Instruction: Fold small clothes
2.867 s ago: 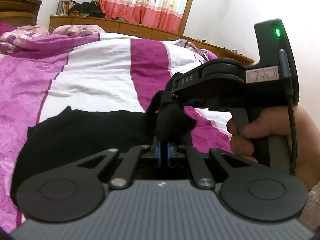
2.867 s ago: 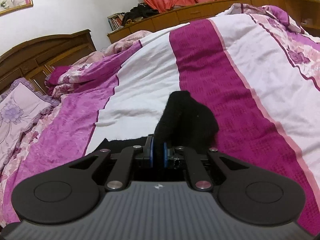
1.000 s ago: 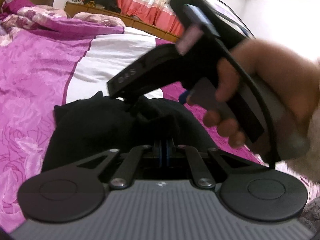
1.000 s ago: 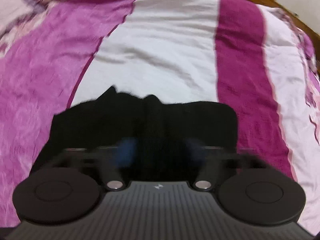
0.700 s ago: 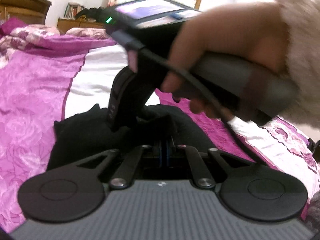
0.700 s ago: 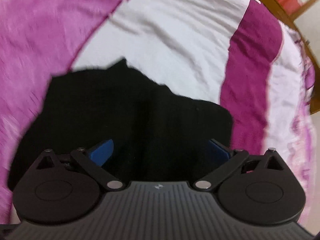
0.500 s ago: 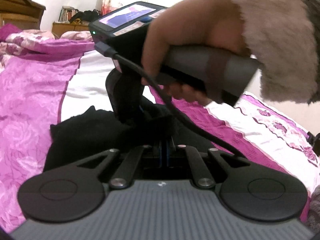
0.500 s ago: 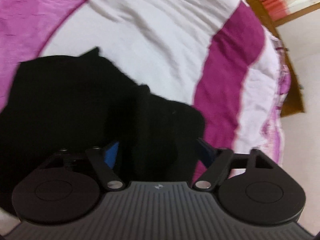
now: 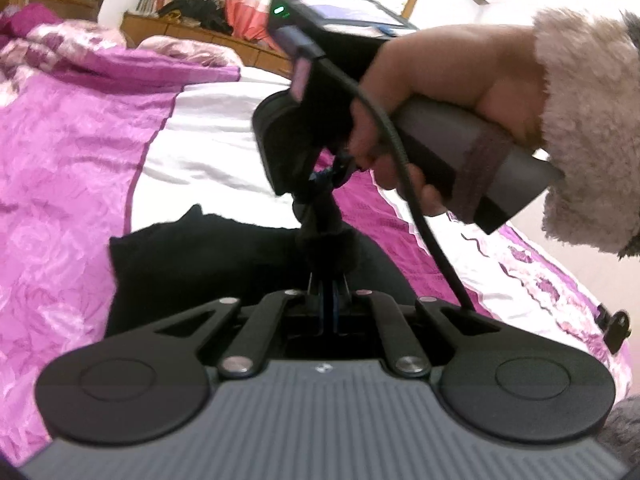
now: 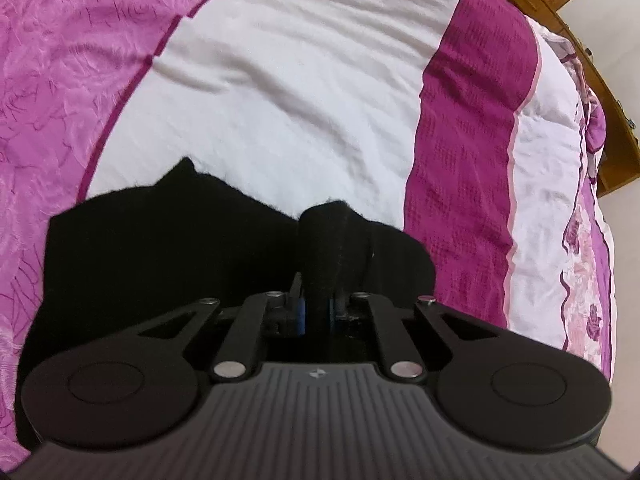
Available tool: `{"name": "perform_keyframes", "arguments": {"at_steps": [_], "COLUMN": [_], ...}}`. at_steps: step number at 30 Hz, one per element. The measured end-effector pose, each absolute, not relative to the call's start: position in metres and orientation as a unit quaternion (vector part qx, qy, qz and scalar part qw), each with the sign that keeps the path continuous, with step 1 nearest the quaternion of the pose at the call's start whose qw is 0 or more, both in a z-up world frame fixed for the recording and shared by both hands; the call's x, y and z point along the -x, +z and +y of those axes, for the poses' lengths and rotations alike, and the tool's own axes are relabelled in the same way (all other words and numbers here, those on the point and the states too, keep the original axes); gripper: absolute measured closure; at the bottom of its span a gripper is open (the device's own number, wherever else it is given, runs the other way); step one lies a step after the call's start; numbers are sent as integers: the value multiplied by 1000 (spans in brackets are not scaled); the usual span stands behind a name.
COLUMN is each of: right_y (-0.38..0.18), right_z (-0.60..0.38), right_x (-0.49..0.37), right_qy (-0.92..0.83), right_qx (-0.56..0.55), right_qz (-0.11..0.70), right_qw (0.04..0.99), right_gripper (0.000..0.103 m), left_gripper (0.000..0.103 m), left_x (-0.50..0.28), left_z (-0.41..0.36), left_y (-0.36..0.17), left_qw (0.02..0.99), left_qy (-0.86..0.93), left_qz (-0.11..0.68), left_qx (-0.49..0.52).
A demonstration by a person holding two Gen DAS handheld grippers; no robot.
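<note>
Both the left gripper [image 9: 327, 280] and right gripper [image 10: 316, 312], whose jaws have just closed, pinch the black garment [image 10: 160, 240] on the bed [image 10: 300, 80], side by side, likely to lift its near edge for a fold

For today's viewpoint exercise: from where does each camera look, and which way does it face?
Left wrist: on the left gripper, facing across the bed; shows the hand holding the right gripper.
Right wrist: on the right gripper, facing down at the bed.
Shared: the black garment, pinched by both.
</note>
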State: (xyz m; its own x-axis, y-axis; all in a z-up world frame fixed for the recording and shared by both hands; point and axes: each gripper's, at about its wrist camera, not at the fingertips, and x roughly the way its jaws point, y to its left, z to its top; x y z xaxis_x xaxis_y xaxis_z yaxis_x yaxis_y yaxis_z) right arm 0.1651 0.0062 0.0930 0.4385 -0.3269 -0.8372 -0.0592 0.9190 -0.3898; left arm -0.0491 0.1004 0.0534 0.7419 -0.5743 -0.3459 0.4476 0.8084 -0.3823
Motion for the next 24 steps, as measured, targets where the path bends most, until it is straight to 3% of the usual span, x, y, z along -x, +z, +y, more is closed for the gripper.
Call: {"name": "perform_keyframes", "arguments": {"at_steps": [24], "right_y": [119], "right_z": [89], "right_x": [-163], "right_qy": [-2], "right_qx": [220], "right_qz": [474], "right_qw": [852], "right_gripper": [95], "left_gripper": [97], "left_x": [53], "left_z": [146], "left_y": [48], "left_qw": [929], "left_qy": [-241], "left_qz": [239], "left_qx": [151]}}
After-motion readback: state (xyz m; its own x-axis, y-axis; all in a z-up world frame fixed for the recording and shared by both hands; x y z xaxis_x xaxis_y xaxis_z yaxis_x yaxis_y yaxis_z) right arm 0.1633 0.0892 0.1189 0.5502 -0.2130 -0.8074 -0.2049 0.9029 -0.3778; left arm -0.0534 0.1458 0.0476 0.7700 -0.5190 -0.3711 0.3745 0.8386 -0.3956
